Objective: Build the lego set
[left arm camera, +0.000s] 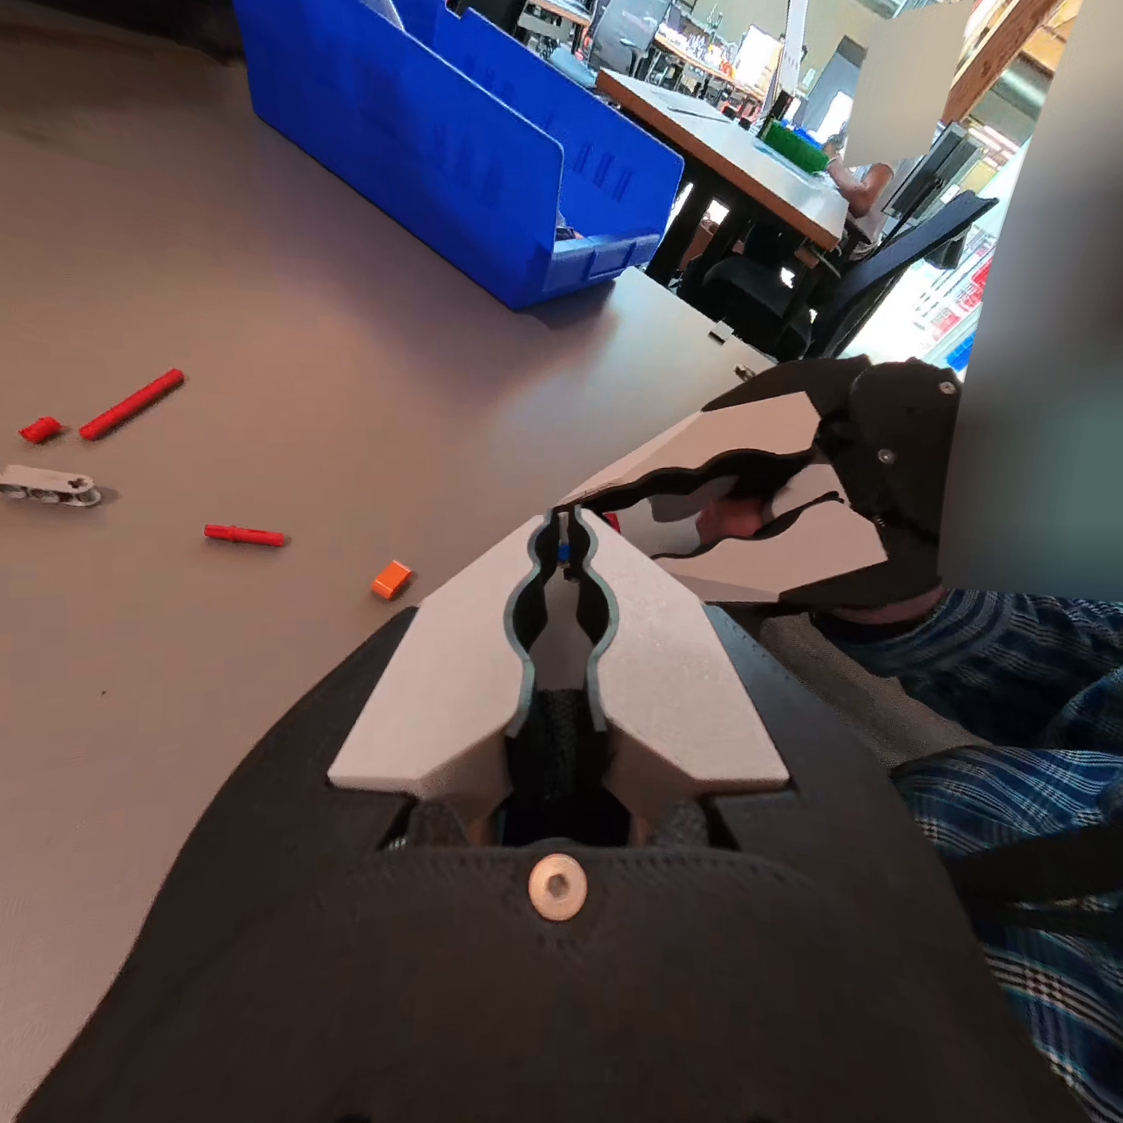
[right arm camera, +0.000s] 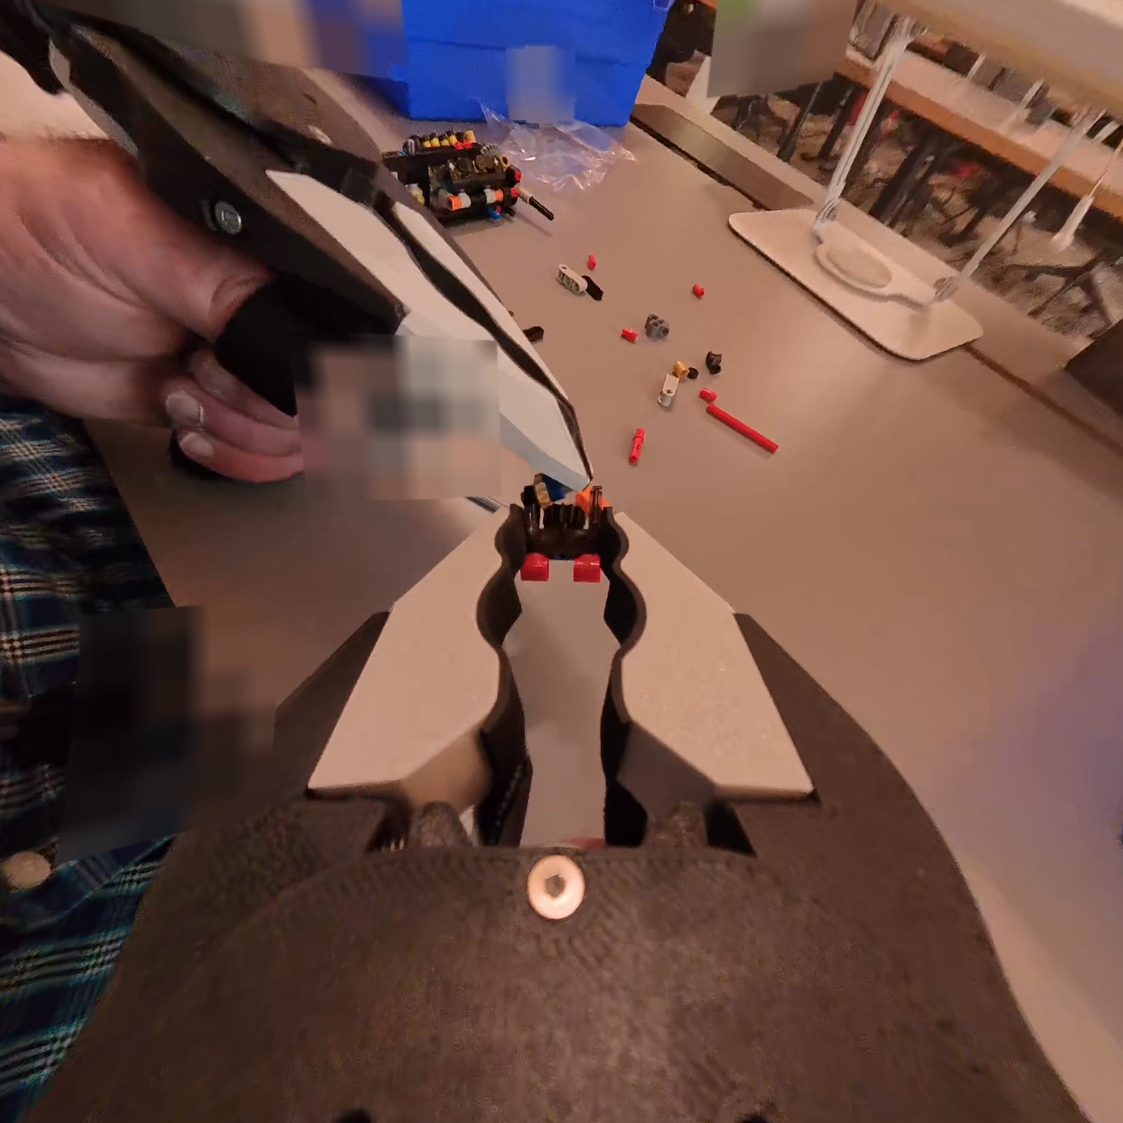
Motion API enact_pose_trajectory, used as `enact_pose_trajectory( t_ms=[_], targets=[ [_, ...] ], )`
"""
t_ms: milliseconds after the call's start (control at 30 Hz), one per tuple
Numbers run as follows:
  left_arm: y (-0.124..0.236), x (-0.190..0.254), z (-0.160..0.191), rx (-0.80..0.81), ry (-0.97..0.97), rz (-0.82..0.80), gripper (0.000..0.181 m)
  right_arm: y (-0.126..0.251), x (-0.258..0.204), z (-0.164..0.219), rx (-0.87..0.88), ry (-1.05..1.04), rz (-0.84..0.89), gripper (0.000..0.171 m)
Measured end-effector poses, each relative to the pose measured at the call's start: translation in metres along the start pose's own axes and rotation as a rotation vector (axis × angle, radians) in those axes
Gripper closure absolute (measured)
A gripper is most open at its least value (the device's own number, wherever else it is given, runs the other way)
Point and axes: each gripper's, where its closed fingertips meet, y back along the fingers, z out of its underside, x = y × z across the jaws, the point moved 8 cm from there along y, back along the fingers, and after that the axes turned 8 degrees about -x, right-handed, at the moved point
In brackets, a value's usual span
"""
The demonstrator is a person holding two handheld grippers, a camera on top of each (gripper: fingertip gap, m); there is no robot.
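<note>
My right gripper is shut on a small black lego assembly with two red pieces at its near side and an orange part on top. My left gripper is shut on a small blue piece and holds it right at the assembly. In the right wrist view the left gripper comes in from the upper left, its tips touching the assembly's top. In the left wrist view the right gripper enters from the right, tip to tip with mine; the assembly is mostly hidden there.
Loose parts lie on the grey table: a long red axle, a red pin, an orange piece, a grey beam. A blue bin stands behind. A larger lego build and a white stand base are farther off.
</note>
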Motion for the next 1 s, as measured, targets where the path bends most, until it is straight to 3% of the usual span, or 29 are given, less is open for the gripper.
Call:
enact_pose_trajectory(
  t_ms=[167,267,500,567,767,1000],
  targets=[
    [0.001,0.000,-0.001,0.009,-0.044,-0.012,0.180,-0.003,-0.002,-0.001,-0.011,0.026,-0.027,0.149],
    [0.006,-0.001,-0.019,0.082,-0.074,-0.024,0.181,-0.012,-0.024,-0.002,-0.059,0.145,-0.086,0.149],
    [0.010,-0.021,-0.012,-0.048,-0.067,-0.029,0.181,-0.005,-0.002,0.003,-0.025,0.106,-0.033,0.149],
    [0.008,-0.017,-0.004,-0.134,-0.025,0.066,0.181,-0.006,0.000,0.004,-0.031,0.132,-0.014,0.149],
    [0.004,-0.012,0.005,-0.198,0.004,0.140,0.151,-0.005,-0.002,0.006,-0.017,0.191,-0.002,0.149],
    [-0.004,-0.006,0.007,-0.245,-0.059,0.130,0.172,-0.006,-0.005,0.008,-0.037,0.236,0.005,0.149]
  ],
)
